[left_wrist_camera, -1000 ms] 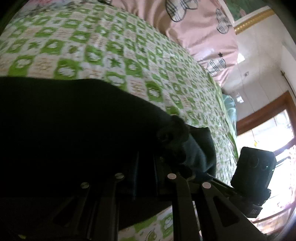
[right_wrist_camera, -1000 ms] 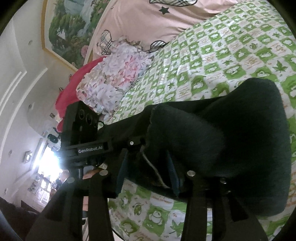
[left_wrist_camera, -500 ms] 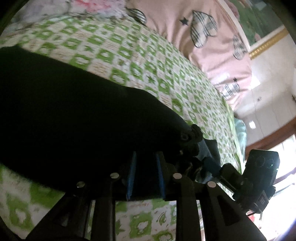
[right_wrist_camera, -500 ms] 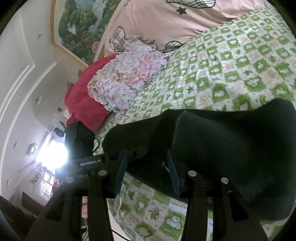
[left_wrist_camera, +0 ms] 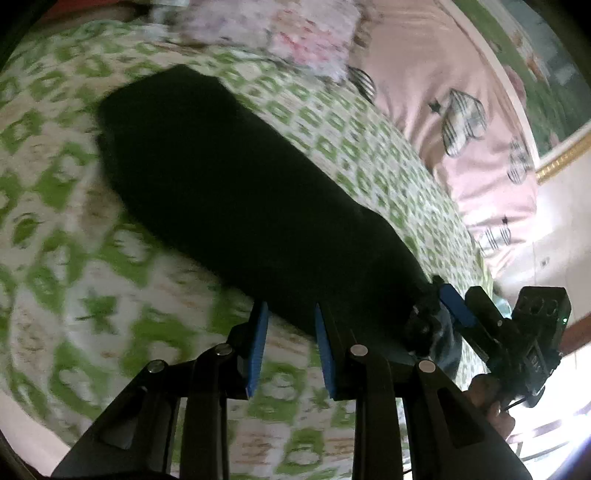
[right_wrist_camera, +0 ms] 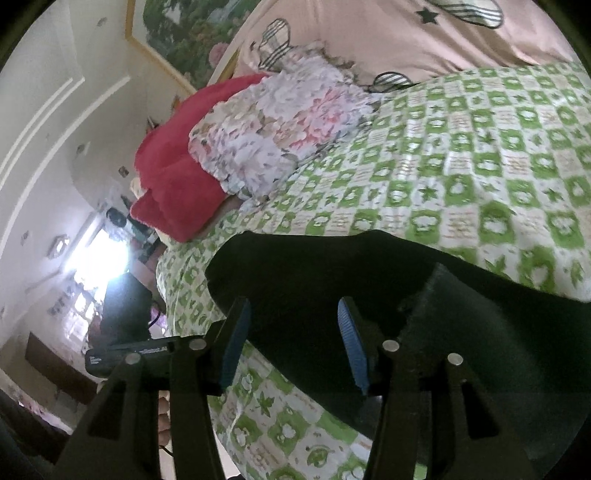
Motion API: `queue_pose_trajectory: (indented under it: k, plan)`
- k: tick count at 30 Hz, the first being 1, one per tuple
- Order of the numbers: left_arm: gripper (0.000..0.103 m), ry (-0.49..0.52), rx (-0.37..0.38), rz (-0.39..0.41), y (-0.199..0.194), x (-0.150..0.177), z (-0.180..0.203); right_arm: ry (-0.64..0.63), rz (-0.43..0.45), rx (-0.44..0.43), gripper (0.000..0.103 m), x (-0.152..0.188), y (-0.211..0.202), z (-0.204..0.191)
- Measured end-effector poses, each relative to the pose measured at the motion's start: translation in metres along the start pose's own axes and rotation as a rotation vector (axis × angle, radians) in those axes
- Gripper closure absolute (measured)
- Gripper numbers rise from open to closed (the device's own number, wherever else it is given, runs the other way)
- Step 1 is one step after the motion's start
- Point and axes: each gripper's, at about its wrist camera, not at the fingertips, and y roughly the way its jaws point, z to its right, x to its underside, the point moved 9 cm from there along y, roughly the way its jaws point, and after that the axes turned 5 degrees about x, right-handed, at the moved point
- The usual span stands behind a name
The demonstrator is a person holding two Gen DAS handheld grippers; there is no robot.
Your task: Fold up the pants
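The dark pants point(left_wrist_camera: 236, 192) lie flat on the bed point(left_wrist_camera: 66, 266), a long folded band stretched across the green-and-white checked cover, one end toward the pillows and the other near the bed's edge. In the right wrist view the same pants point(right_wrist_camera: 332, 273) fill the lower part of the picture, with a thicker folded layer at the right.

The left tool point(left_wrist_camera: 290, 339) sits just at the near edge of the cloth. Its blue pads stand a narrow way apart and are opening; the checked cover shows between them, and they press on no cloth.

The right tool point(right_wrist_camera: 291, 339) hangs over the pants with its jaws about half spread and opening. Dark fabric lies in the gap between the pads, but they do not pinch it.

Past the pants lie a floral pillow point(right_wrist_camera: 273, 133), a red blanket point(right_wrist_camera: 173, 184) and a pink quilt point(left_wrist_camera: 461, 110) with plaid hearts. A framed landscape painting point(right_wrist_camera: 192, 33) hangs on the wall.
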Motion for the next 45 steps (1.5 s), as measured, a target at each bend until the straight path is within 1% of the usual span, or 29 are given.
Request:
queue_pose_trajectory:
  k: [3, 5, 7, 10, 12, 14, 17, 25, 29, 33, 38, 41, 45]
  plan:
    - [0.076, -0.038, -0.021, 0.035, -0.013, -0.007, -0.018, -0.033, -0.02, -0.009, 0.052, -0.004, 0.013, -0.01]
    - [0.073, -0.063, -0.028, 0.054, -0.02, -0.012, -0.028, -0.051, -0.033, -0.013, 0.052, -0.007, 0.021, -0.016]
    - [0.072, -0.085, -0.035, 0.068, -0.025, -0.016, -0.036, -0.066, -0.045, -0.018, 0.052, -0.009, 0.028, -0.02]
    - [0.07, -0.121, -0.036, 0.077, -0.028, -0.022, -0.046, -0.092, -0.065, -0.021, 0.052, -0.013, 0.04, -0.028]
    - [0.066, -0.143, -0.041, 0.079, -0.027, -0.025, -0.054, -0.111, -0.075, -0.023, 0.051, -0.016, 0.047, -0.034]
    - [0.065, -0.165, -0.041, 0.079, -0.025, -0.027, -0.059, -0.129, -0.086, -0.023, 0.049, -0.021, 0.055, -0.039]
    - [0.062, -0.199, -0.032, 0.073, -0.019, -0.032, -0.067, -0.168, -0.109, -0.023, 0.049, -0.029, 0.069, -0.048]
    - [0.062, -0.262, -0.005, 0.082, -0.009, -0.049, -0.079, -0.296, -0.188, -0.023, 0.049, -0.054, 0.12, -0.07]
    - [0.062, -0.273, 0.002, 0.09, -0.003, -0.055, -0.082, -0.364, -0.259, -0.023, 0.049, -0.058, 0.151, -0.076]
    - [0.062, -0.305, 0.031, 0.1, 0.0, -0.06, -0.089, -0.434, -0.327, -0.018, 0.049, -0.056, 0.179, -0.08]
    - [0.063, -0.307, 0.037, 0.106, 0.004, -0.064, -0.09, -0.446, -0.376, -0.037, 0.049, -0.058, 0.207, -0.081]
    - [0.065, -0.311, 0.037, 0.108, 0.005, -0.067, -0.091, -0.44, -0.399, -0.039, 0.049, -0.059, 0.224, -0.079]
    - [0.069, -0.319, 0.033, 0.108, 0.007, -0.071, -0.095, -0.445, -0.445, -0.066, 0.049, -0.054, 0.242, -0.084]
